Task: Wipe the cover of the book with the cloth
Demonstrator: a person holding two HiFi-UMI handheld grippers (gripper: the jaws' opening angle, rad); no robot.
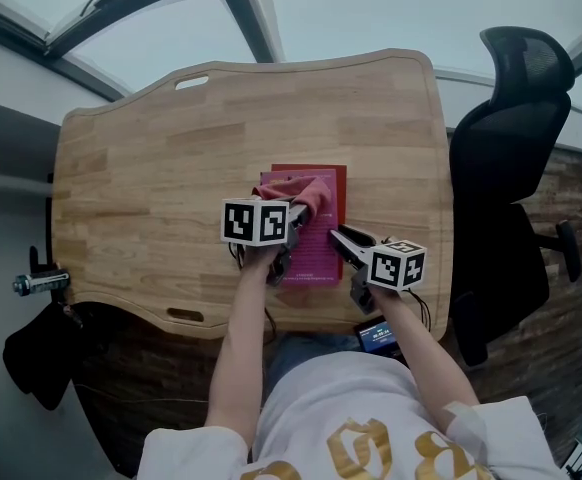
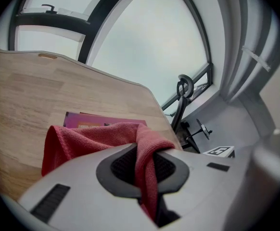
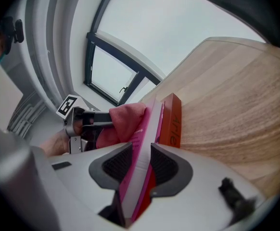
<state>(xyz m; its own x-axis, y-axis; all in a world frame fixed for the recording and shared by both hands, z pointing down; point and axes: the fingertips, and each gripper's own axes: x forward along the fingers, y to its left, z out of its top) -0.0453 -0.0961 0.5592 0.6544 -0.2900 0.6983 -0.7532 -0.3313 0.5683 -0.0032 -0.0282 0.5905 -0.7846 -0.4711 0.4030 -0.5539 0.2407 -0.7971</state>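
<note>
A book (image 1: 316, 253) with a pink cover over red lies on the wooden table (image 1: 151, 178), near its front edge. A pink-red cloth (image 1: 301, 188) rests bunched on the book's far half. My left gripper (image 1: 296, 213) is shut on a fold of the cloth (image 2: 82, 141), which hangs between its pads above the book (image 2: 96, 122). From the right, my right gripper (image 1: 339, 236) is shut on the book's near right edge. In the right gripper view the book (image 3: 171, 121) runs between the pads, with the cloth (image 3: 123, 121) and the left gripper (image 3: 82, 121) beyond it.
A black office chair (image 1: 511, 158) stands just off the table's right edge. A small lit device (image 1: 376, 335) sits at the person's lap below the front edge. A dark bag (image 1: 36, 353) hangs at the lower left. Windows run behind the table.
</note>
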